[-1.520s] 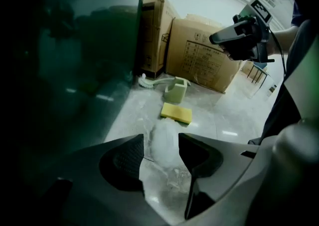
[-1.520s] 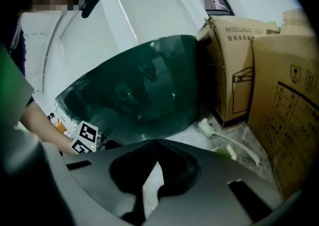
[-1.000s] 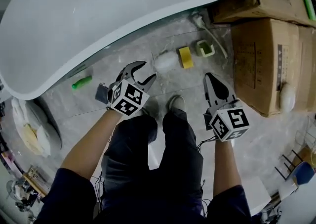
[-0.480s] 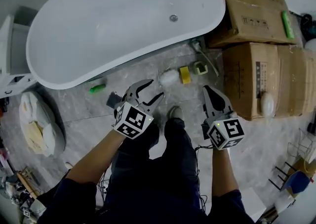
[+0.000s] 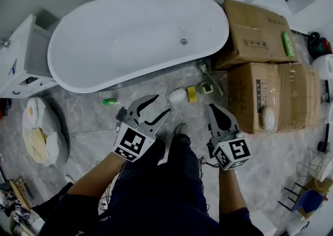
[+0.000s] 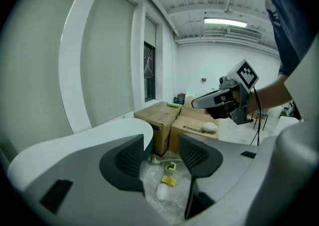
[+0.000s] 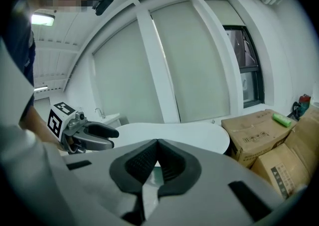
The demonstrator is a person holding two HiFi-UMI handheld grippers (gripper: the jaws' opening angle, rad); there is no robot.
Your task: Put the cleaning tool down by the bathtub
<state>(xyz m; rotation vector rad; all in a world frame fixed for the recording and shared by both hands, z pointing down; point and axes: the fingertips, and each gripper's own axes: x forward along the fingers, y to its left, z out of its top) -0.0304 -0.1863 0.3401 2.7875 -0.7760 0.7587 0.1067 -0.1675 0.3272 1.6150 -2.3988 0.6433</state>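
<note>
**Operator:** What are my tongs doing?

**Spotter:** Your left gripper (image 5: pixel 160 103) is wide open, jaws well apart, nothing held. Through the gap its own view shows only small items on the floor. Your right gripper (image 5: pixel 213 109) has its jaws pressed together, pads meeting, nothing caught between them. Both hang over the grey marble floor (image 5: pixel 88 120), just ahead of your knees.

**Operator:** And the cleaning tool?

**Spotter:** Neither gripper has it. Three small items lie in a row on the floor close to the bathtub (image 5: pixel 130 42), near its drain end: a white puff (image 5: pixel 178 96), a yellow sponge (image 5: pixel 192 93) and a small green holder (image 5: pixel 206 88). The puff and sponge sit just beside each other; I can't tell if they touch. I also can't tell which of the three is your tool. A green tube-shaped item (image 5: pixel 109 101) lies apart from them, off to your left, near the tub wall.

**Operator:** What's around me?

**Spotter:** There are two cardboard boxes on your right. The far box (image 5: pixel 255 21) is close against the tub's end and has a green item (image 5: pixel 287 43) on top. The near box (image 5: pixel 291 94) has a white egg-shaped object (image 5: pixel 268 118) on it. A white hose (image 5: pixel 208 76) lies on the floor between the tub and the boxes. A white cabinet (image 5: pixel 21 68) stands at the tub's other end.
</note>
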